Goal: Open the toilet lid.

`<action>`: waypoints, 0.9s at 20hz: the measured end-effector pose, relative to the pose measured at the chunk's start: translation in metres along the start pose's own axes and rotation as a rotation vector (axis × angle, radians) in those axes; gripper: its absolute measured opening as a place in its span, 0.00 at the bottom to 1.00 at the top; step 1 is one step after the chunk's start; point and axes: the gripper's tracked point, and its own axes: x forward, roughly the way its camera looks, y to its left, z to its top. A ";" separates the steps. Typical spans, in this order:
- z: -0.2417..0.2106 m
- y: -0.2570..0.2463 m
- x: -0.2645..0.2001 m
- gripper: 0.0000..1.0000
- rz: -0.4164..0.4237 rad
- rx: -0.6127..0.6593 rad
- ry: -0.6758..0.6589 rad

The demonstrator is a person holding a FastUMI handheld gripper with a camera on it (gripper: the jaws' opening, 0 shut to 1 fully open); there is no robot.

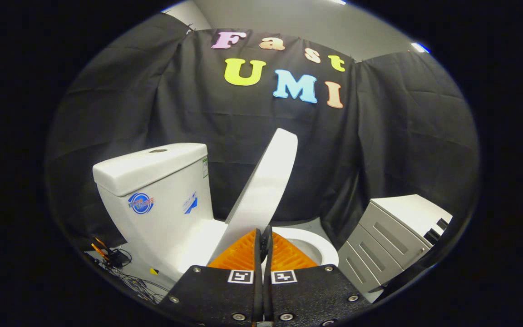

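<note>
So the toilet lid (266, 181) is mostly up, tilted short of the tank (152, 172); the gripper (262, 238) fingers are clenched together, holding nothing. Just needs that last push back, I'd say.

The floor (145, 271) carries the toilet (161, 213), a cabinet (388, 240) and tangled cables (130, 277) beside the toilet's base

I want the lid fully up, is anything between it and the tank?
Nothing visible. The lid stands tilted, partly raised, with open space between it and the tank. The gripper is shut just before the lid's lower edge.
</note>
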 end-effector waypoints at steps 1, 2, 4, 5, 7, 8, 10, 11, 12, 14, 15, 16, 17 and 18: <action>0.005 0.009 -0.001 0.00 0.005 -0.007 -0.008; 0.008 0.017 -0.001 0.00 0.009 -0.017 -0.016; 0.015 0.033 -0.001 0.00 0.016 -0.036 -0.029; 0.018 0.042 -0.002 0.00 0.021 -0.042 -0.035; 0.023 0.058 0.000 0.00 0.031 -0.057 -0.046; 0.025 0.065 0.000 0.00 0.034 -0.073 -0.052; 0.027 0.073 0.000 0.00 0.016 -0.087 -0.072; 0.028 0.076 -0.001 0.00 0.008 -0.086 -0.079; 0.027 0.082 0.000 0.00 0.006 -0.080 -0.082; 0.030 0.094 0.002 0.00 0.007 -0.082 -0.089; 0.032 0.099 0.002 0.00 0.007 -0.100 -0.091; 0.034 0.103 0.002 0.00 0.003 -0.117 -0.094; 0.033 0.106 0.002 0.00 -0.002 -0.130 -0.097; 0.034 0.111 0.003 0.00 -0.006 -0.138 -0.100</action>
